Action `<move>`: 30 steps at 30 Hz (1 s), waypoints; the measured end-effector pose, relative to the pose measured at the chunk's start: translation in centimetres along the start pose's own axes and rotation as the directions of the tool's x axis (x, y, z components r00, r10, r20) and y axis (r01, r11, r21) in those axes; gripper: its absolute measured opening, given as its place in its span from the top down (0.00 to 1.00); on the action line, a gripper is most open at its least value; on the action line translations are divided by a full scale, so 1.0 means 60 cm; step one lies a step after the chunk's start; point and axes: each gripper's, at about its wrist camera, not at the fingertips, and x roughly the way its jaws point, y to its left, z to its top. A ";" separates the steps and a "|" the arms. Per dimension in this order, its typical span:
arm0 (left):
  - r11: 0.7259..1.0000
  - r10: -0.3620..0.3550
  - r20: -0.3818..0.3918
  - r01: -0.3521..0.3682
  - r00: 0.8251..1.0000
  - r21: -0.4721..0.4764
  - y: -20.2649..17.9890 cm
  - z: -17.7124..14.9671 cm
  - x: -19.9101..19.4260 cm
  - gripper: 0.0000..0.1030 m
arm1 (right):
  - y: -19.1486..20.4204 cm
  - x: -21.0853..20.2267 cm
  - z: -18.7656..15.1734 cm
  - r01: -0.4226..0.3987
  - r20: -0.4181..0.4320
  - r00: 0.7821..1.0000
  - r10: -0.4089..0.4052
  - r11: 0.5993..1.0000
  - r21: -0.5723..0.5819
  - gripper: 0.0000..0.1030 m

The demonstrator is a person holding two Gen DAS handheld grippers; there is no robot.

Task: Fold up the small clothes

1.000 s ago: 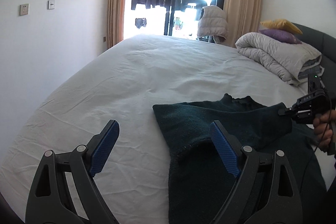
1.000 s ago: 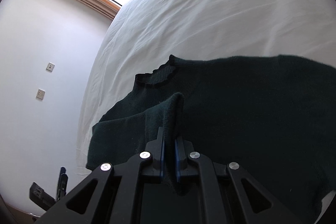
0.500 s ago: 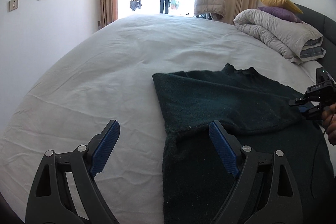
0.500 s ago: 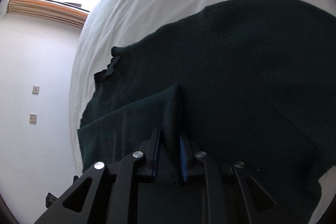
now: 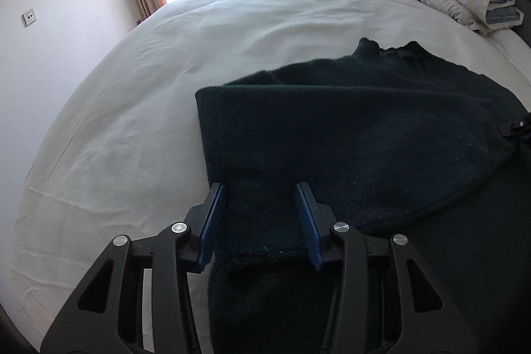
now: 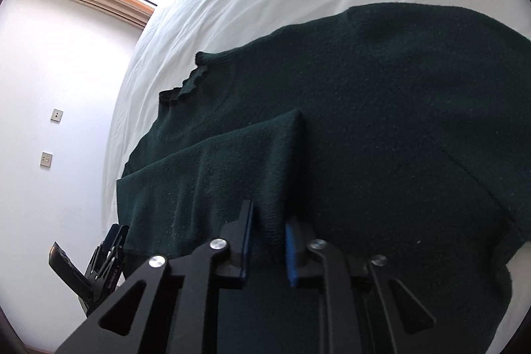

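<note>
On the bed [image 5: 166,62], left to right, we list the following.

Left gripper [image 5: 262,221]: jaws spread partway, straddling the near edge of the folded-over panel; the pads flank the cloth without pinching it.

Sweater [image 5: 348,128]: dark green knit, lying flat on the white sheet, collar [image 6: 189,82] toward the window, one side panel with its sleeve laid across the body.

Right gripper [image 6: 267,234]: jaws parted a little, the sleeve edge [image 6: 295,135] standing between the pads (whether it is loosely held or already let go, we cannot tell for sure; a gap shows on either side).

Step in hand, as we judge it: the first side fold is being set down and released.

Next move: we would free both grippers, smooth the panel flat, then take the opposite side and bring it across to match.
</note>
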 end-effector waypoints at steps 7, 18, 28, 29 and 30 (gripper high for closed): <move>0.998 0.031 0.012 -0.031 0.999 0.063 -0.002 -0.013 -0.007 0.59 | -0.003 -0.002 0.026 0.089 0.075 0.994 -0.086 0.995 -0.041 0.91; 0.997 0.042 0.016 -0.043 0.999 0.065 0.003 -0.019 -0.012 0.58 | 0.006 0.003 0.028 0.150 0.102 0.984 -0.142 0.986 -0.071 0.95; 0.995 0.080 0.017 -0.080 0.997 0.051 0.011 -0.015 -0.008 0.47 | 0.096 -0.068 -0.017 0.086 0.256 0.966 -0.039 0.981 -0.175 0.85; 0.995 0.086 0.019 -0.087 0.996 0.057 0.010 -0.015 -0.008 0.47 | 0.112 -0.057 -0.020 0.026 0.225 0.974 0.023 0.977 -0.211 0.85; 0.994 0.092 0.021 -0.094 0.995 0.062 0.008 -0.016 -0.008 0.47 | 0.123 -0.041 -0.023 -0.025 0.185 0.980 0.070 0.972 -0.234 0.84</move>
